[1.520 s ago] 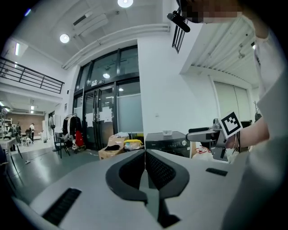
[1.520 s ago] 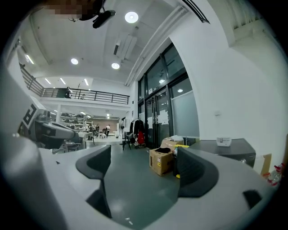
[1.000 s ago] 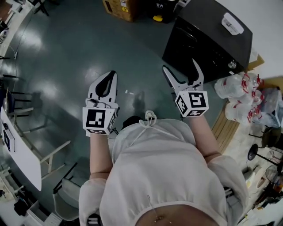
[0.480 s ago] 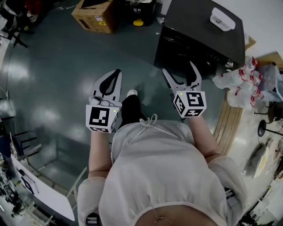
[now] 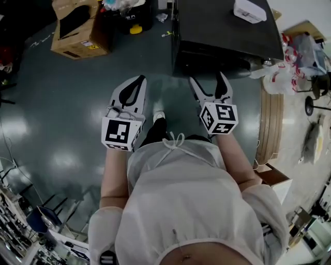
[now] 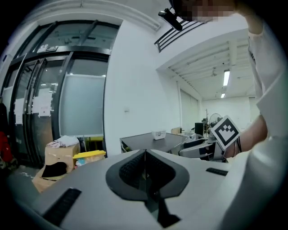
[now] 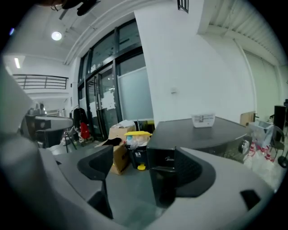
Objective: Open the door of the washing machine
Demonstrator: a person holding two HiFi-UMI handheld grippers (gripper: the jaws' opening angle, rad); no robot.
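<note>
The black washing machine (image 5: 222,31) stands on the floor straight ahead, with a small white box (image 5: 250,10) on its top. Its dark front faces me, and I cannot make out the door. My left gripper (image 5: 135,80) hangs in the air left of the machine, shut and holding nothing. My right gripper (image 5: 207,78) is just short of the machine's front; its jaws stand wide and are closing, with nothing between them. The right gripper view shows the machine (image 7: 198,134) beyond that gripper (image 7: 135,161). In the left gripper view the machine (image 6: 148,140) lies behind the shut left gripper (image 6: 145,152).
An open cardboard box (image 5: 75,31) and a yellow-lidded bin (image 5: 135,28) sit left of the machine. Plastic bags (image 5: 282,77) and a wooden board (image 5: 271,124) lie to its right. The person's shoe (image 5: 159,116) is between the grippers. A glass wall (image 6: 54,90) stands behind.
The view has swung round: the washing machine went from the upper right to straight ahead, and both grippers came closer to its front. The left gripper stays shut and the right stays wide.
</note>
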